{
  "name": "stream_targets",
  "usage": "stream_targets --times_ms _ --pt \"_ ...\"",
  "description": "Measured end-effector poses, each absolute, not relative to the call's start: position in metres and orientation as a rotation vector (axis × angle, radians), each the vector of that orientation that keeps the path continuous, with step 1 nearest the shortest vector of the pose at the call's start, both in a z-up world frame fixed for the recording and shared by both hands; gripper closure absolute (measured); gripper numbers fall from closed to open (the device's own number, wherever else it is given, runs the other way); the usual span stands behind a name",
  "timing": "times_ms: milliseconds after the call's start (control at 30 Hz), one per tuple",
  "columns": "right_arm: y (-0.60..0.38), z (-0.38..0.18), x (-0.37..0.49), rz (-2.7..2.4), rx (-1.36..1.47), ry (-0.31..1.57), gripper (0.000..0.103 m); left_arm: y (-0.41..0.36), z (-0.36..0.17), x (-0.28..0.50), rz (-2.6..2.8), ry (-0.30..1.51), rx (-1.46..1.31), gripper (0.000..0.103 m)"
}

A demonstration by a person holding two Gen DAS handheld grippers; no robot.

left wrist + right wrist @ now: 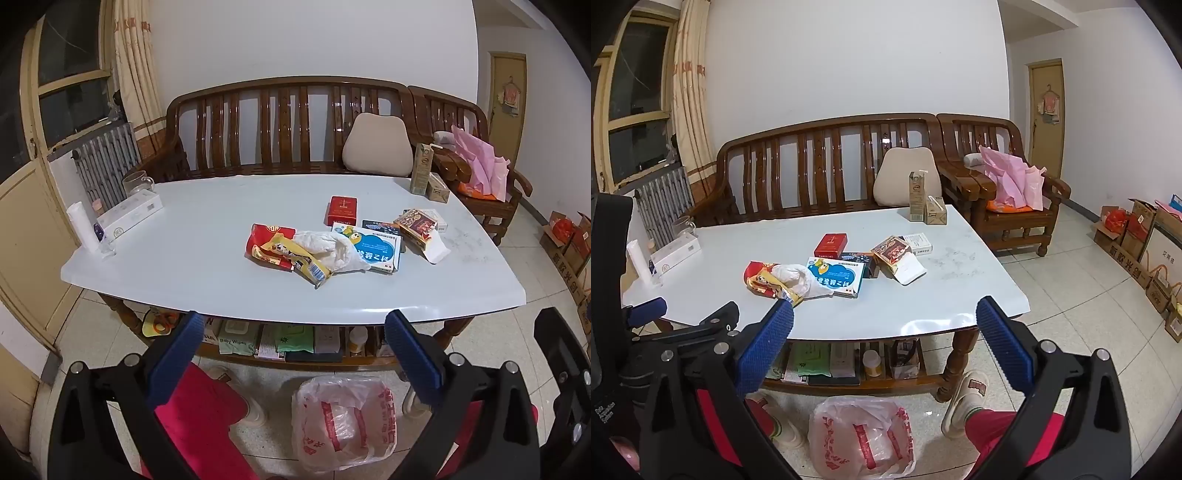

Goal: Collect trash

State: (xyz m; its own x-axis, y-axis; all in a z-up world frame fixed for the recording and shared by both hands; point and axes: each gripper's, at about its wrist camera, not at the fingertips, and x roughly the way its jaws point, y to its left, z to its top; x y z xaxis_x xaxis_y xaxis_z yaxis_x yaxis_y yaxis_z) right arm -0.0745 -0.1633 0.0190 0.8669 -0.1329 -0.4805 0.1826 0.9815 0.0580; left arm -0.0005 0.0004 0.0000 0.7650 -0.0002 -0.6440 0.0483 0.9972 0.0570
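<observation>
Trash lies in a heap mid-table: a red and yellow snack wrapper, a crumpled white tissue, a blue and white box, a red box and a brown patterned box. A translucent plastic bag with red print stands open on the floor in front of the table. My left gripper hangs open before the table's near edge, nothing between its fingers. My right gripper is open too, held short of the table, empty.
The white-topped table has a lower shelf packed with packets. Two cartons stand at its far right corner, a white box and a roll at the left. A wooden bench stands behind. Legs in red trousers and slippers are below.
</observation>
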Motion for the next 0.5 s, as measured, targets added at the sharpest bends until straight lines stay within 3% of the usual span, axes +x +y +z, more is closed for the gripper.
stream_targets --times_ms 500 --pt "-0.1620 0.0179 -0.0734 -0.166 0.098 0.498 0.006 -0.0018 0.0027 -0.0020 -0.030 0.703 0.077 0.007"
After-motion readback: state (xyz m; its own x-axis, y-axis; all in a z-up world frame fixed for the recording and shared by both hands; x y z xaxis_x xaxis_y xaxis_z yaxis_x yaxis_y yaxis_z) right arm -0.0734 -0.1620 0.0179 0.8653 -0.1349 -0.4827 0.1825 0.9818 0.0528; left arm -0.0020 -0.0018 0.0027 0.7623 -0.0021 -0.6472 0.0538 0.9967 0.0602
